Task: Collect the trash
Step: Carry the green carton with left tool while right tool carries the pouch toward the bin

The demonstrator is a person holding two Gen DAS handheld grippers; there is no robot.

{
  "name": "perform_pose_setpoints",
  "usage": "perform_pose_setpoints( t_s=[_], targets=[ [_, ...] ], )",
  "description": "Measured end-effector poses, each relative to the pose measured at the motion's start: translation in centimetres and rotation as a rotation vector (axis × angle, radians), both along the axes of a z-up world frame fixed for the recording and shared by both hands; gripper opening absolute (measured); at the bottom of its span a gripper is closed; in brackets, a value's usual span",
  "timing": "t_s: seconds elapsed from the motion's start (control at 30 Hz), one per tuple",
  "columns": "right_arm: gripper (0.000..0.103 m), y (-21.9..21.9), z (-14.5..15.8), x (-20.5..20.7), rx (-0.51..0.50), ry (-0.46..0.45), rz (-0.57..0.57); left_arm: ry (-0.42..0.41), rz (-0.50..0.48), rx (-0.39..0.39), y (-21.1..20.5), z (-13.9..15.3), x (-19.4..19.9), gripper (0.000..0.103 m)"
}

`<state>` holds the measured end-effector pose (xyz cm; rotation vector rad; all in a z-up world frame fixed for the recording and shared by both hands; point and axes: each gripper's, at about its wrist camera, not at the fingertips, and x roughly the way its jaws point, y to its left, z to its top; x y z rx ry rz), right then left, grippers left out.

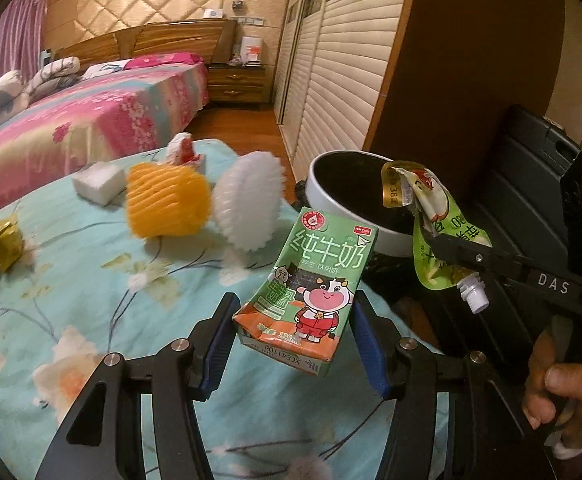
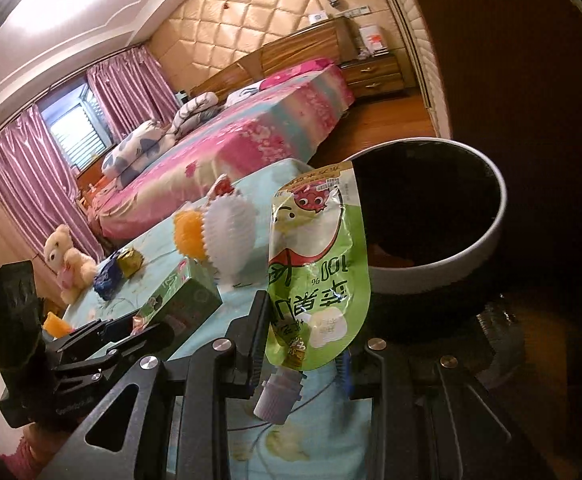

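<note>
The left gripper (image 1: 293, 320) is clamped on a milk carton (image 1: 311, 288), its blue pads pressing the carton's two sides low down, so most of the box stands above the grip and leans. The right gripper (image 2: 303, 344) is clenched on a green pouch (image 2: 319, 264), nipped near its spout end with the white cap (image 2: 277, 398) hanging toward the camera and the limp body flopping up and over. Both loads hang close to the bin (image 1: 331, 200), a white-rimmed pail with a dark inside: the pouch is at its near rim, its torn top over the opening in the left view, while the carton is just short of the rim on the bed side. My worry is the carton: held so low, it could pivot out between the pads and drop onto the bedspread (image 1: 71, 280) rather than into the bin. The pouch could drape over the rim and catch there if let go too early, or drip any leftover juice. The two grippers are also near each other at the bin, and could knock together. The carton reads 纯牛奶, with 学生饮用奶 beneath, a cartoon cow, "125mL" and an upside-down code beginning "XCE4". The pouch shows "100%" and large characters upside down that I cannot read surely. The right gripper's arm bears "DAS". More litter lies farther from the bin on the bedspread.
</note>
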<state>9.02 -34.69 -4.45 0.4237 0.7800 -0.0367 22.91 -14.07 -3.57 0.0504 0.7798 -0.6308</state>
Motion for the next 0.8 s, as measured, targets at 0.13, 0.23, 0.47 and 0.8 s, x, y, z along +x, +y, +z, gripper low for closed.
perform_pose_setpoints(
  t_s=[0.13, 0.23, 0.47, 0.8],
  targets=[
    [0.029, -1.1, -0.3, -0.1, 0.009, 0.002, -0.018, -0.009, -0.012, 0.008, -1.4, 0.2, 0.6, 0.054],
    [0.029, -2.0, -0.5, 0.1, 0.018, 0.004, -0.029, -0.015, -0.019, 0.013, -2.3, 0.3, 1.1, 0.055],
    [0.029, -3.9, -0.5, 0.5, 0.036, 0.001, -0.060, -0.025, -0.038, 0.026, -4.5, 0.5, 2.2, 0.054],
    [0.029, -6.4, -0.8, 2.1, 0.062, 0.006, -0.102, -0.035, -0.061, 0.051, -7.3, 0.5, 5.0, 0.054]
  ],
)
